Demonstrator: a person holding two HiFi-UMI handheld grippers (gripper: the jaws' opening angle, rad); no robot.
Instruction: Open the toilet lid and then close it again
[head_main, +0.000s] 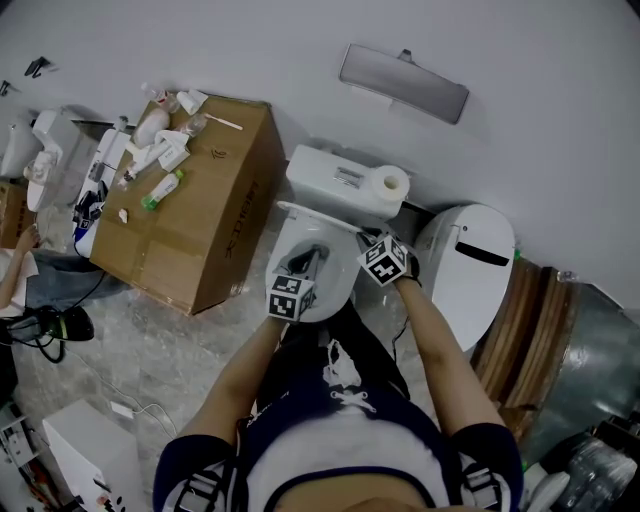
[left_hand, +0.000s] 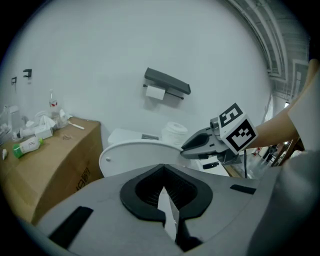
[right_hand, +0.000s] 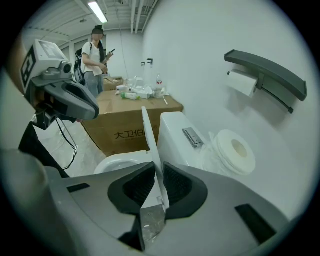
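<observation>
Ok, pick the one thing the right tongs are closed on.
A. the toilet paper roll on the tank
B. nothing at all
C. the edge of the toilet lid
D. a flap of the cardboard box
C: in the right gripper view, the right tongs clamp the thin white edge of the toilet lid, which stands up between them in front of the tank.

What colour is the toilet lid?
White. The raised plastic toilet lid shows best in the left gripper view.
</observation>
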